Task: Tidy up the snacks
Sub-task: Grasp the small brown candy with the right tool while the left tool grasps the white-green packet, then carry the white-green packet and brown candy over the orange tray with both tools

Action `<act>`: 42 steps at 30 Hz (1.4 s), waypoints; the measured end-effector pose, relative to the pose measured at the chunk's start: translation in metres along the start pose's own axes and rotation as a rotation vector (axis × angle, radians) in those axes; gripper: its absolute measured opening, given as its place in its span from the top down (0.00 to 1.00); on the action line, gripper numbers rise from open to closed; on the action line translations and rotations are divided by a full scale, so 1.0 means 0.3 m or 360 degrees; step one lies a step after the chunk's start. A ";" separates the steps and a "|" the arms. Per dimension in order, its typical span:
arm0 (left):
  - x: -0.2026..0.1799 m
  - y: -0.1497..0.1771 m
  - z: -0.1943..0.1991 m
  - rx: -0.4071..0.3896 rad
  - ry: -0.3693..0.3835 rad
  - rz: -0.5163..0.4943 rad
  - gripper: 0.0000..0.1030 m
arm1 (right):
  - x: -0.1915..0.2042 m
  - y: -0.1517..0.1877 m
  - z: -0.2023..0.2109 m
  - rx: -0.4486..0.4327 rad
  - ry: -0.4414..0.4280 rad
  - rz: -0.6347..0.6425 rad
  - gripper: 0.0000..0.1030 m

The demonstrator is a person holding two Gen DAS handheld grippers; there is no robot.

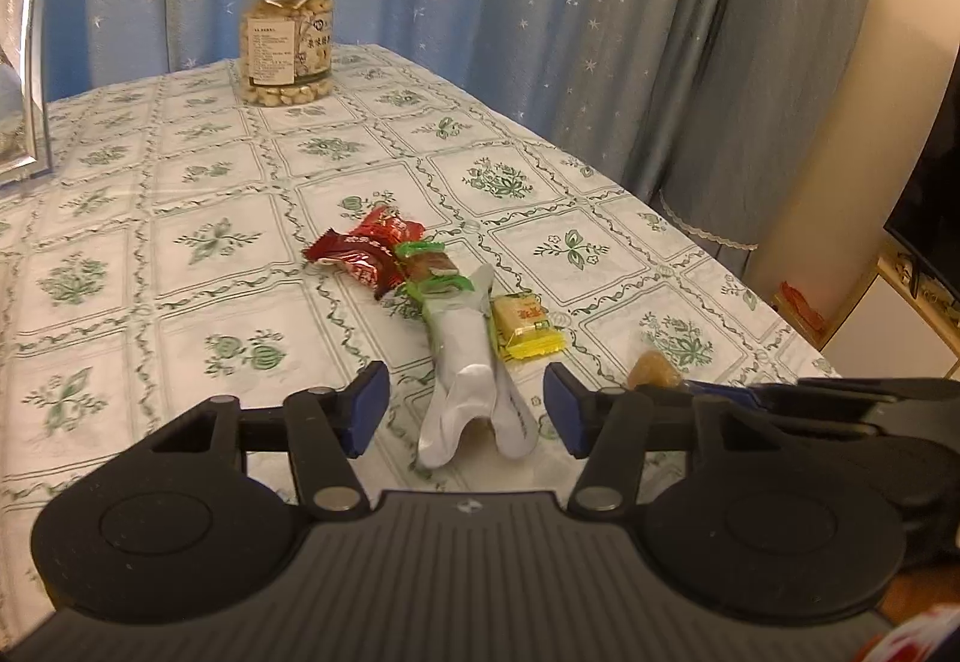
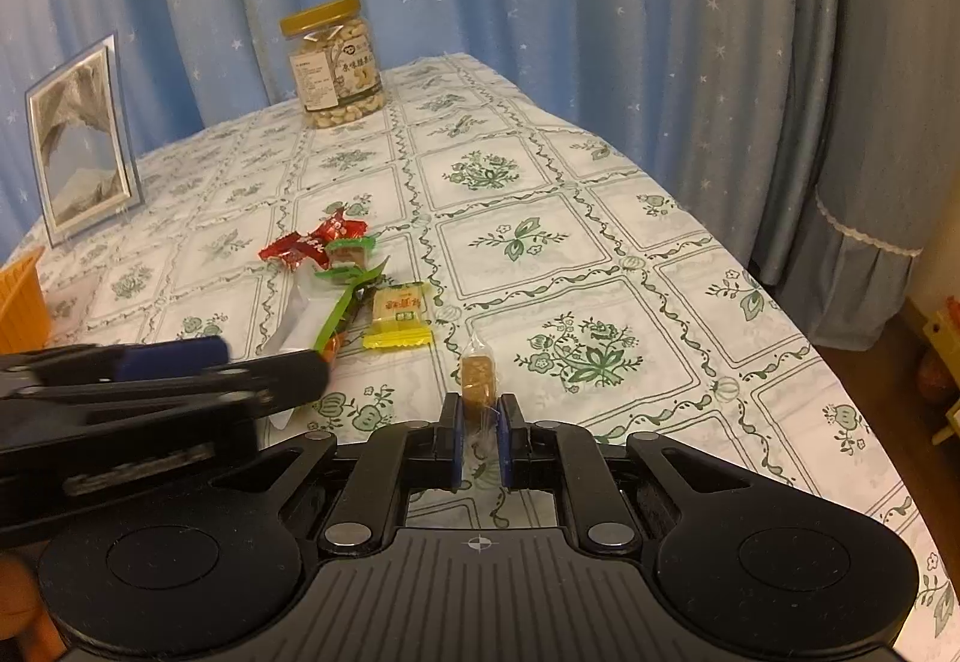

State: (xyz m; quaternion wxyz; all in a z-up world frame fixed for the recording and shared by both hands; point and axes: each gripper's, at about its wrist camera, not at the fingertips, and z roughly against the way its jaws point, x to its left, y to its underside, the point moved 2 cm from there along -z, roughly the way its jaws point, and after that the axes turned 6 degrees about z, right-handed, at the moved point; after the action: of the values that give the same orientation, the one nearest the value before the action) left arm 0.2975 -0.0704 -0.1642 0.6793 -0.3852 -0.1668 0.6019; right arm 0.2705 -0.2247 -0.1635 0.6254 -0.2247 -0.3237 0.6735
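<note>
A pile of wrapped snacks lies mid-table: a red packet [image 1: 360,254], a green-wrapped bar [image 1: 429,266], a long silver packet [image 1: 465,362] and a yellow candy [image 1: 525,326]. My left gripper [image 1: 465,410] is open, its blue pads on either side of the silver packet's near end. My right gripper [image 2: 480,422] is shut on a small brown candy in clear wrap [image 2: 478,377], just above the cloth; it also shows in the left wrist view [image 1: 651,369]. The pile shows in the right wrist view, with the yellow candy [image 2: 399,317] nearest.
A jar of cashews [image 1: 287,38] with a yellow lid stands at the far edge of the table [image 1: 180,170]. A silver photo frame [image 2: 81,140] stands at the far left. An orange basket [image 2: 21,302] sits at the left edge. Blue curtains hang behind.
</note>
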 end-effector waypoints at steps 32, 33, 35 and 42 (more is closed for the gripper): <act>0.089 0.117 0.116 -0.0024 -0.0301 -0.0158 0.71 | 0.065 -0.012 0.004 -0.0013 -0.0017 0.0039 0.89; 0.091 0.115 0.112 -0.0028 -0.0302 -0.0153 0.70 | 0.067 -0.011 0.003 -0.0011 -0.0020 0.0039 0.89; 0.096 0.111 0.111 -0.0027 -0.0304 -0.0131 0.73 | 0.073 -0.013 0.003 -0.0012 -0.0030 0.0042 0.89; 0.106 0.118 0.183 -0.0041 -0.0346 -0.0026 0.73 | 0.137 -0.042 0.045 -0.0054 -0.0122 0.0129 0.89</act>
State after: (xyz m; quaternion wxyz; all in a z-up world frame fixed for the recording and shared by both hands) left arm 0.2423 -0.0233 -0.1619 0.6572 -0.3250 -0.2504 0.6322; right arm 0.2647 -0.1861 -0.1409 0.5809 -0.2222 -0.3494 0.7008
